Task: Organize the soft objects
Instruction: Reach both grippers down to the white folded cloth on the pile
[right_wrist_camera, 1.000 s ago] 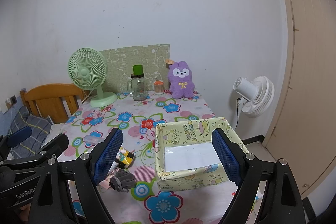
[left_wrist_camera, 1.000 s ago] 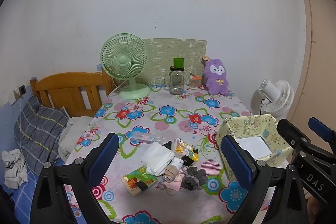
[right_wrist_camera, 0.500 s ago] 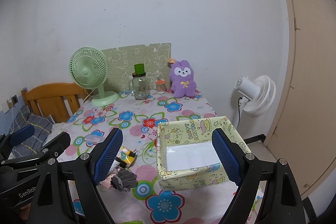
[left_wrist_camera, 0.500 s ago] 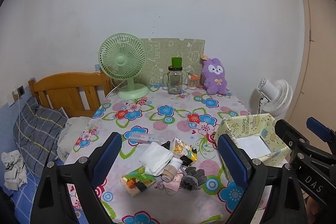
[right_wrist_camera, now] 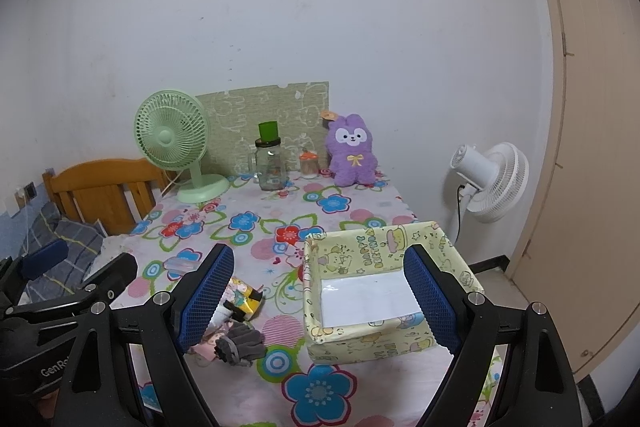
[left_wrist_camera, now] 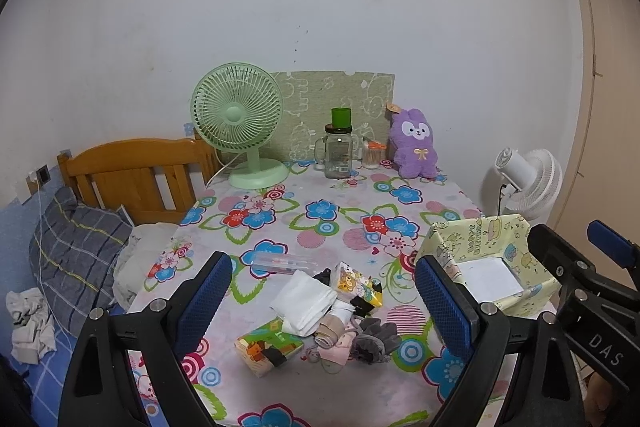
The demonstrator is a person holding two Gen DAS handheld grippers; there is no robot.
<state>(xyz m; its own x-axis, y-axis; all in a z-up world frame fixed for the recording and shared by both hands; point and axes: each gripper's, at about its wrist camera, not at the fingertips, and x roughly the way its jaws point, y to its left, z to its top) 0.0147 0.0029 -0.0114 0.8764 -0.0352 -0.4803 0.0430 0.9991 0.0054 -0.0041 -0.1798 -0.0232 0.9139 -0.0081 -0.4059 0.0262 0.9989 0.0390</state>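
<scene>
Both tools, left (left_wrist_camera: 322, 301) and right (right_wrist_camera: 318, 297), jaws apart and empty above the table's (left_wrist_camera: 280, 379) near edge, fabric box (right_wrist_camera: 380, 287) at its right edge.

In the right wrist view, the right gripper's left finger (right_wrist_camera: 206, 297) is hiding most of the sock pile (right_wrist_camera: 240, 343) (lower left).
</scene>
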